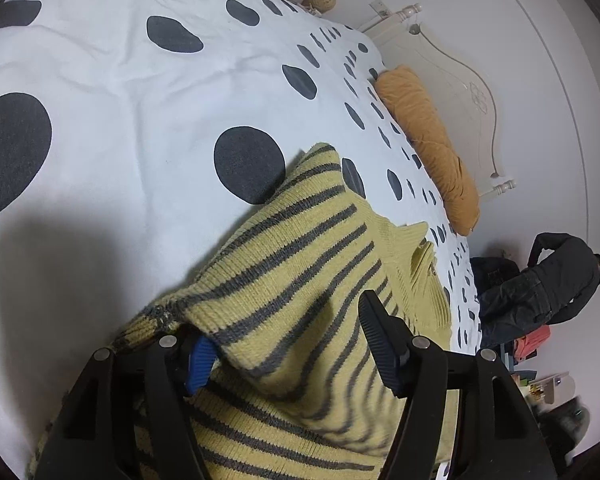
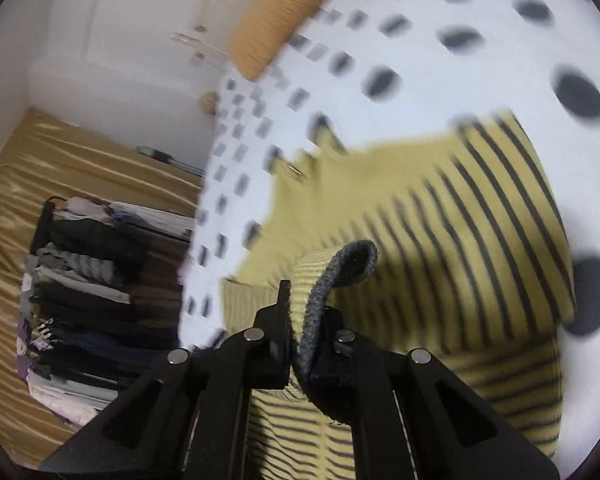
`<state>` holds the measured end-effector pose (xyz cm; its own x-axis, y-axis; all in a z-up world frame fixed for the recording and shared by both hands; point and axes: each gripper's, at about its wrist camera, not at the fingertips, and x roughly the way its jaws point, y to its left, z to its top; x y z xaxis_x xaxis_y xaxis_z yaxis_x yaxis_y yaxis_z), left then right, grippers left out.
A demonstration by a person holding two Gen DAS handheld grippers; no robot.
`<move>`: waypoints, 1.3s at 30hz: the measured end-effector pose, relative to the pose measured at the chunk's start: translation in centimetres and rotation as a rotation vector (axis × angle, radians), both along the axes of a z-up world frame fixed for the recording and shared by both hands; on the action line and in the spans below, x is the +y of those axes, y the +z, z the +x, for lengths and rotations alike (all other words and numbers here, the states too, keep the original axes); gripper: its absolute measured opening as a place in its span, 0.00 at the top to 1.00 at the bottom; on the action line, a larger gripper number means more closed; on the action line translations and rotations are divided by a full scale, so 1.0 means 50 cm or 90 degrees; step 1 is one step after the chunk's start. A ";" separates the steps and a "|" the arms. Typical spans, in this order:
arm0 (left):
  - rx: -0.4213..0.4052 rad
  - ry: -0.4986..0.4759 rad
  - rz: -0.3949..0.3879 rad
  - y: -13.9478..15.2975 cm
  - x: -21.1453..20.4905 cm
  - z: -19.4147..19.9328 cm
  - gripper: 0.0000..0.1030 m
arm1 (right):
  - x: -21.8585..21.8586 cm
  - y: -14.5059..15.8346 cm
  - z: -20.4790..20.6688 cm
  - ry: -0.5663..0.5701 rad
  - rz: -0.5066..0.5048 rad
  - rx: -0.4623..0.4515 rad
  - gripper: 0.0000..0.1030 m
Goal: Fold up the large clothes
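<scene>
A yellow knit sweater (image 1: 300, 280) with grey stripes lies on a white bedspread (image 1: 120, 92) with dark dots. In the left wrist view my left gripper (image 1: 286, 322) stands wide open over it. A raised fold of the sweater lies between the jaws, and the blue pad (image 1: 198, 364) sits half under the fold's edge. In the blurred right wrist view my right gripper (image 2: 306, 304) is shut on the sweater's ribbed edge with grey trim (image 2: 340, 272), which curls up above the fingers. The rest of the sweater (image 2: 480, 220) spreads out beyond it.
An orange pillow (image 1: 428, 140) rests against a cream headboard (image 1: 456, 76) at the far end of the bed. A black bag (image 1: 540, 288) sits beside the bed. In the right wrist view a stack of folded clothes (image 2: 84, 292) lies on a gold satin cover (image 2: 80, 152).
</scene>
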<state>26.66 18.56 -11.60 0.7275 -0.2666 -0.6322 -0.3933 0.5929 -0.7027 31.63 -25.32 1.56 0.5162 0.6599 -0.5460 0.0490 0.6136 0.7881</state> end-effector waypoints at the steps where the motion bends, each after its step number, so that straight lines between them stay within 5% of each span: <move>1: 0.000 0.000 0.000 0.001 -0.001 0.001 0.35 | 0.004 0.043 0.013 0.007 0.003 -0.039 0.94; 4: -0.004 0.000 0.011 0.004 -0.010 0.004 0.33 | 0.011 0.133 0.036 0.023 -0.009 -0.138 0.94; 6: -0.002 -0.001 0.028 0.007 -0.020 0.006 0.30 | -0.002 0.117 0.044 0.017 -0.043 -0.126 0.94; 9: 0.005 -0.006 0.051 0.005 -0.031 0.011 0.28 | -0.051 -0.018 0.051 -0.028 -0.161 -0.001 0.93; 12: 0.003 -0.013 0.070 0.006 -0.038 0.012 0.25 | -0.114 -0.194 0.043 -0.078 -0.357 0.190 0.87; 15: 0.005 -0.017 0.085 0.010 -0.044 0.012 0.24 | -0.158 -0.201 -0.003 -0.100 -0.282 0.145 0.87; 20: 0.011 -0.020 0.110 0.031 -0.060 -0.010 0.21 | -0.077 -0.083 -0.055 -0.075 -0.379 0.035 0.84; 21: 0.011 -0.025 0.118 0.038 -0.066 -0.017 0.21 | -0.057 -0.069 -0.059 -0.067 -0.385 0.012 0.79; 24: 0.015 -0.054 0.155 0.061 -0.095 -0.044 0.20 | -0.003 -0.044 -0.108 -0.066 -0.411 -0.043 0.42; 26: 0.013 -0.079 0.176 0.078 -0.120 -0.066 0.18 | 0.030 -0.041 -0.132 -0.074 -0.438 -0.061 0.40; 33: 0.067 -0.152 0.239 0.094 -0.205 -0.146 0.17 | 0.115 -0.097 -0.200 -0.046 -0.487 -0.039 0.39; 39: 0.136 -0.207 0.248 0.049 -0.243 -0.201 0.16 | 0.131 -0.207 -0.230 -0.022 -0.502 0.072 0.39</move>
